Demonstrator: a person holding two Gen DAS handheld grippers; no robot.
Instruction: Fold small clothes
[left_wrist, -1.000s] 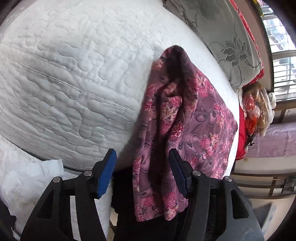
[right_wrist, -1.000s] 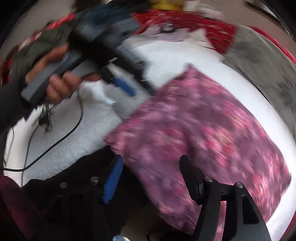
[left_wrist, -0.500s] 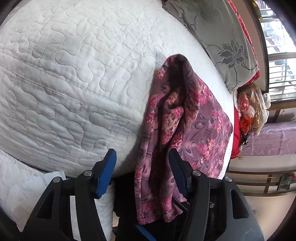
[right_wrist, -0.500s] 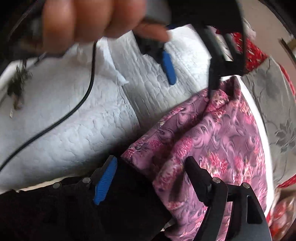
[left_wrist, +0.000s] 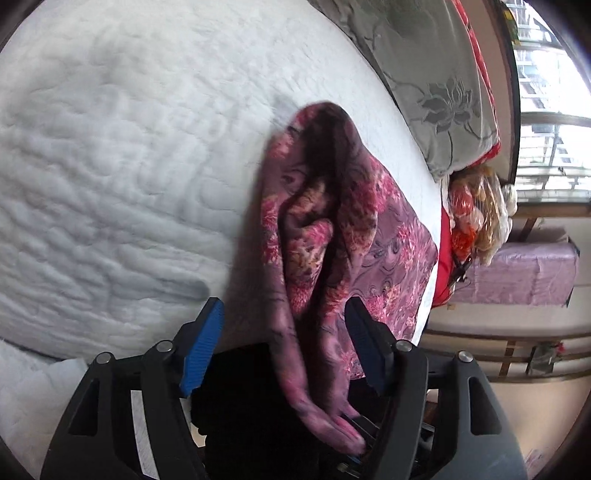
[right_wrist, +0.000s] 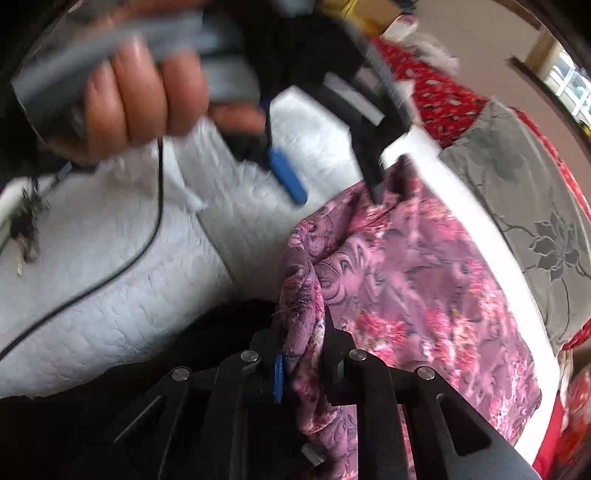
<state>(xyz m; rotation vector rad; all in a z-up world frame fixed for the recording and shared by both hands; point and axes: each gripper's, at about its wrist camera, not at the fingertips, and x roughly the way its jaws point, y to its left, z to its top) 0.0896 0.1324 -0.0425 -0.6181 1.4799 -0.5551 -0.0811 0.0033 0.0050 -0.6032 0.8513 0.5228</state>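
A purple and pink floral garment (left_wrist: 332, 229) lies bunched on a white quilted bed (left_wrist: 129, 147). My left gripper (left_wrist: 284, 325) is open, and the garment's near fold hangs between its blue-padded fingers. In the right wrist view the same garment (right_wrist: 406, 288) spreads to the right. My right gripper (right_wrist: 301, 332) is shut on the garment's near edge. The left gripper (right_wrist: 332, 181), held in a hand, shows open above the garment's far corner.
A grey floral pillow (left_wrist: 436, 92) and red bedding lie at the bed's far side. A black cable (right_wrist: 140, 236) runs over the quilt at left. A dark cloth (right_wrist: 184, 350) lies at the bed's near edge. A window and purple bench (left_wrist: 517, 273) are at right.
My right gripper has closed on the garment's near edge; it was open half a second ago. The left gripper has stayed open over the bunched fold, moving slightly.
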